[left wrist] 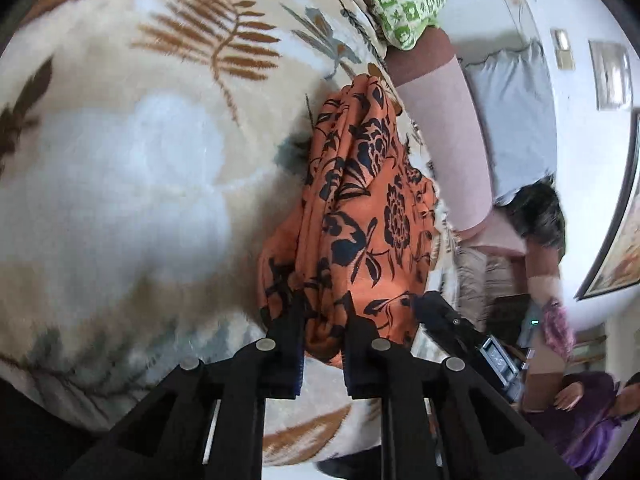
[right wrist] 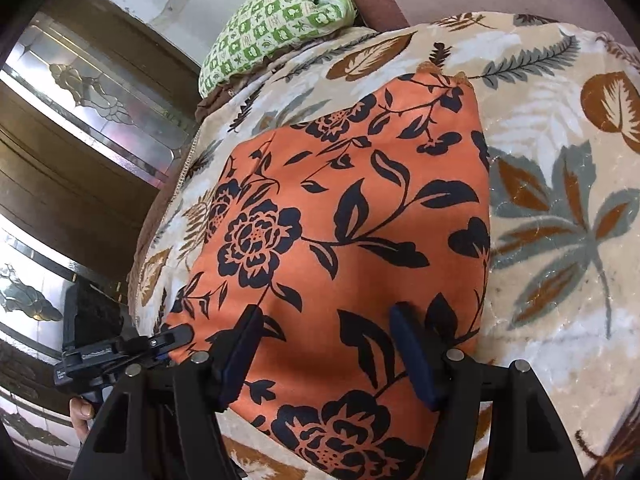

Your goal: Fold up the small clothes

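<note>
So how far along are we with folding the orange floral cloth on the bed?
Partly done: the orange floral cloth lies on the leaf-print blanket in a smooth, roughly rectangular panel, and layered folds show along one edge in the left wrist view. In hand: the left gripper is shut on that bunched edge. The right gripper is open above the cloth. Left: probably another fold, then release.

This was a home, most likely a bedroom. A plush blanket (right wrist: 560,208) printed with brown and grey leaves covered a bed, and a green-and-white patterned pillow (right wrist: 272,28) lay at its far end. Dark wooden doors with etched, mirror-like panels (right wrist: 100,120), perhaps a wardrobe, stood beside it. A framed picture (left wrist: 616,240) hung on the white wall.
</note>
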The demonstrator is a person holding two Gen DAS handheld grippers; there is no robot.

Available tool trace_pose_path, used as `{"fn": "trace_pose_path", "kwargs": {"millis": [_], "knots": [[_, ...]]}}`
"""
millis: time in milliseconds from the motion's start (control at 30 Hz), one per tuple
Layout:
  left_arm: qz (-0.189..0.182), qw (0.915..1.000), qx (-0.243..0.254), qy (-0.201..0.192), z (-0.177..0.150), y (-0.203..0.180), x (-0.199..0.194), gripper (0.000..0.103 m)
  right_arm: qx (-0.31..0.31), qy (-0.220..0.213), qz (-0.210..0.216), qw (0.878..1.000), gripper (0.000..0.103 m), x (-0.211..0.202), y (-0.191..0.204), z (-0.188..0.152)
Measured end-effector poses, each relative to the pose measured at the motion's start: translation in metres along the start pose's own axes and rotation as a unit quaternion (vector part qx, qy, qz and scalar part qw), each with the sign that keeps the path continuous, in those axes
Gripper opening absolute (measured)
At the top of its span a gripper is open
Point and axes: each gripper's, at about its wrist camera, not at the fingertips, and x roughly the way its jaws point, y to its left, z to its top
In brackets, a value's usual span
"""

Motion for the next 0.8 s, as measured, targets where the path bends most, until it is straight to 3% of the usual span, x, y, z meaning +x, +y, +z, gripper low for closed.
{"fn": "trace_pose_path", "kwargs": {"millis": [67,100,200,233,267,333,400,467,567,600,633,700,800], "knots": [[0.030,0.9995,0.002,0.005,-0.001,0.009,0.009,0.015,0.018,-0.001,0.024,1.000,0.070,-0.002,-0.009,0.001],[0.026,0.9996,-0.001,0.006,0.000,0.009,0.009,0.016,0.023,0.002,0.029,0.999,0.070,-0.002,-0.011,0.003],[0.046,0.9977,0.049,-0.011,0.006,-0.018,-0.005,0.019,0.015,0.007,0.026,1.000,0.070,-0.002,-0.010,0.005],[0.049,0.9961,0.069,-0.024,0.010,-0.029,-0.014,0.027,0.014,0.007,0.026,1.000,0.070,-0.002,-0.010,0.005],[0.049,0.9944,0.086,-0.038,0.016,-0.038,-0.019,0.044,0.013,0.007,0.026,1.000,0.070,-0.001,-0.010,0.005],[0.047,0.9906,0.111,-0.065,0.033,-0.051,-0.025,0.064,0.009,0.008,0.026,1.000,0.070,-0.002,-0.008,0.004],[0.060,0.9884,0.124,-0.063,0.059,-0.060,-0.013,0.064,0.008,0.009,0.024,1.000,0.070,-0.001,-0.007,0.004],[0.049,0.9904,0.125,-0.032,0.085,-0.060,0.006,0.064,0.005,0.011,0.023,1.000,0.070,-0.001,-0.006,0.004],[0.070,0.9882,0.136,-0.002,0.111,-0.066,0.041,0.062,0.006,0.010,0.026,1.000,0.070,-0.002,-0.006,0.003],[0.077,0.9881,0.132,0.018,0.117,-0.062,0.056,0.056,0.009,0.009,0.030,0.999,0.070,-0.002,-0.007,0.002],[0.086,0.9887,0.114,0.044,0.120,-0.053,0.070,0.028,0.011,0.009,0.033,0.999,0.070,-0.002,-0.008,0.003],[0.067,0.9929,0.087,0.044,0.122,-0.041,0.076,0.022,0.010,0.010,0.039,0.999,0.070,-0.003,-0.010,0.003],[0.082,0.9904,0.108,0.026,0.116,-0.043,0.075,0.020,0.011,0.009,0.047,0.999,0.070,-0.003,-0.013,0.002]]}}
